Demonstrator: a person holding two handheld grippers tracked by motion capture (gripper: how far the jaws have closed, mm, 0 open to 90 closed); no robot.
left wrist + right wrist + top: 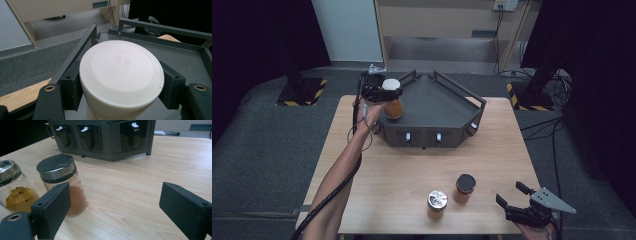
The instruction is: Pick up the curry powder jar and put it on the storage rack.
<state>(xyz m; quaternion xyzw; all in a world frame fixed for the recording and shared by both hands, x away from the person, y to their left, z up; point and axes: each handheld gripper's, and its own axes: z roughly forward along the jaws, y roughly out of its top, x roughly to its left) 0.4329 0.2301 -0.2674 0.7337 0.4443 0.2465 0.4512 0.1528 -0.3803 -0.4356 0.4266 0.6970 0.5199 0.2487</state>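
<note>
My left gripper (388, 93) is shut on a white-lidded jar (393, 102) of orange contents, holding it at the left end of the dark angular rack (439, 102). In the left gripper view the white lid (121, 72) sits clamped between both jaws over the rack's top shelf (185, 58). My right gripper (513, 196) is open near the table's front right corner, nothing between its jaws. A black-lidded jar (464, 188) of orange-red powder and a silver-lidded jar (437, 204) stand at the front; in the right gripper view the black-lidded jar (62, 182) stands just beyond the left jaw, the silver-lidded jar (13, 188) farther left.
The rack has raised rails (459, 90) around its top and three front slots with white-tipped handles (86, 135). The wooden table (412, 165) stands on grey carpet. A cable (337, 187) trails along the left forearm.
</note>
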